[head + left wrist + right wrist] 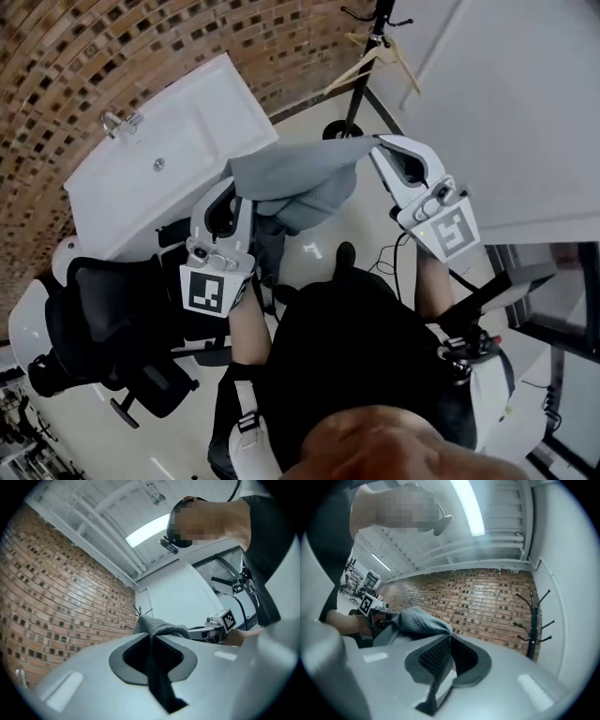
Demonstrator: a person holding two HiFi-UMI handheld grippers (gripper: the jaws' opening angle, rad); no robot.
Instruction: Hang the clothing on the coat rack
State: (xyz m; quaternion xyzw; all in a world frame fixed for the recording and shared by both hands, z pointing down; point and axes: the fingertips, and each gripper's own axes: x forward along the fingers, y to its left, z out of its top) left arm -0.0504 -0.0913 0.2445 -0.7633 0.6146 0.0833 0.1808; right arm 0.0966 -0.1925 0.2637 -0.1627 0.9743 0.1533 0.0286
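Left tongs and right tongs each clenched grey garment edge; coat rack stood beyond.

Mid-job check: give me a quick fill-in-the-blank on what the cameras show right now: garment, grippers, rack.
1. The garment clamped by the left hand-held gripper and the right hand-held gripper is ___ in colour.
2. The black coat rack already carries a light wooden ___ near its top.
3. The wall behind the white table is built of ___.
Missing words: grey; hanger; brick.
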